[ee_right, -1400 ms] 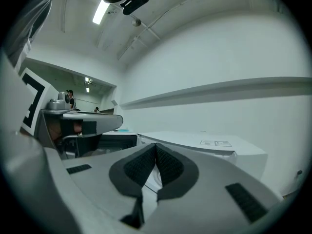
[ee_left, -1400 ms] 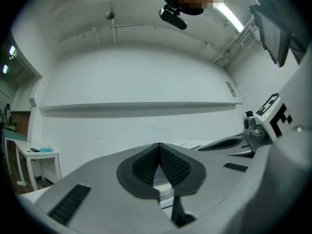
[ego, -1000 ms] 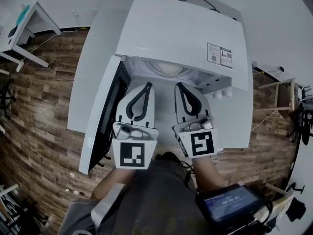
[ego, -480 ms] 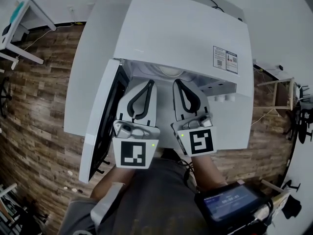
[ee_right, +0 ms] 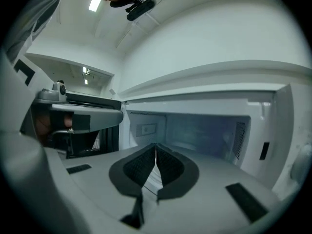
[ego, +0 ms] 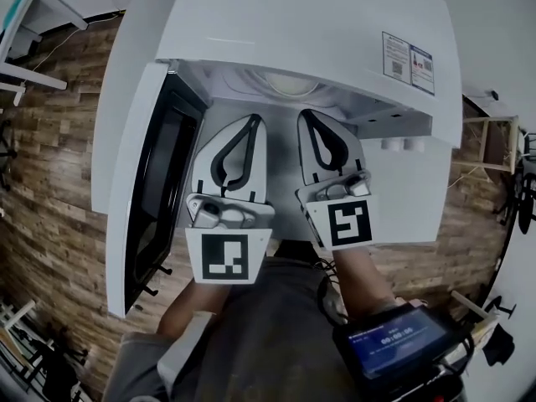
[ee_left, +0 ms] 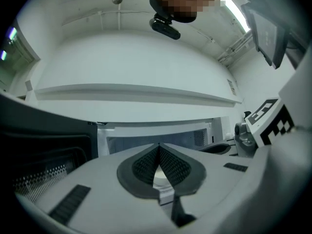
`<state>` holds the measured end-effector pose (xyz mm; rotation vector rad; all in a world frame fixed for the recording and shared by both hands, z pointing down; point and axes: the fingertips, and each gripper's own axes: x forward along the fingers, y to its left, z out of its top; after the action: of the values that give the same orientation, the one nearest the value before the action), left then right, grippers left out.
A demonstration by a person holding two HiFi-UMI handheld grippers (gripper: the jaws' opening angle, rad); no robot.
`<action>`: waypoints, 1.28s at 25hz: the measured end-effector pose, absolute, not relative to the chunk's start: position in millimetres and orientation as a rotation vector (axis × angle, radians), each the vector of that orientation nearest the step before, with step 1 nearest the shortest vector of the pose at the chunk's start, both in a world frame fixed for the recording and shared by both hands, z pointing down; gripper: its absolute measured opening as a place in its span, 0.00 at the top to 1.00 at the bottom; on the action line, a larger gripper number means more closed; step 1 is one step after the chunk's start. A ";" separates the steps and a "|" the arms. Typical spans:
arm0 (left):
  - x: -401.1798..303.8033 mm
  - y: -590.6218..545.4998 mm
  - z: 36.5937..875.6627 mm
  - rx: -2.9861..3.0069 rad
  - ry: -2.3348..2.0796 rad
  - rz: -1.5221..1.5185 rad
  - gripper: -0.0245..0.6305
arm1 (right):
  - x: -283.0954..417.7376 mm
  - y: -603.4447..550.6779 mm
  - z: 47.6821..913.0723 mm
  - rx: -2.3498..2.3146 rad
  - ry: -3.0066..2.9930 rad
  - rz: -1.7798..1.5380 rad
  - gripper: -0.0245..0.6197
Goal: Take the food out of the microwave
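Lower than a second ago, my left gripper (ego: 255, 119) and right gripper (ego: 303, 115), both pinched shut on nothing, now sit level before the open microwave (ego: 293, 23), lined up to reach the pale dish of food (ego: 289, 82) well inside it.
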<state>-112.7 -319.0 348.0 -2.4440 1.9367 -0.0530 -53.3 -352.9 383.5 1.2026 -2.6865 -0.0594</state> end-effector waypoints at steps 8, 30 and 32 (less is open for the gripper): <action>-109.4 -319.4 381.2 -2.432 1.943 -0.085 0.95 | -52.3 -362.2 427.3 1.185 -2.686 -0.033 0.95; -127.3 -351.2 394.8 -2.490 2.016 -0.084 0.95 | -80.8 -448.1 458.4 1.199 -2.537 0.126 0.12; -129.8 -351.8 396.2 -2.488 2.027 -0.086 0.95 | -83.0 -452.8 460.4 1.196 -2.529 0.133 0.12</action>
<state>-129.8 -351.8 396.2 -2.4877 2.0267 -0.0863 -83.0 -452.8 460.4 1.1965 -2.5295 0.1333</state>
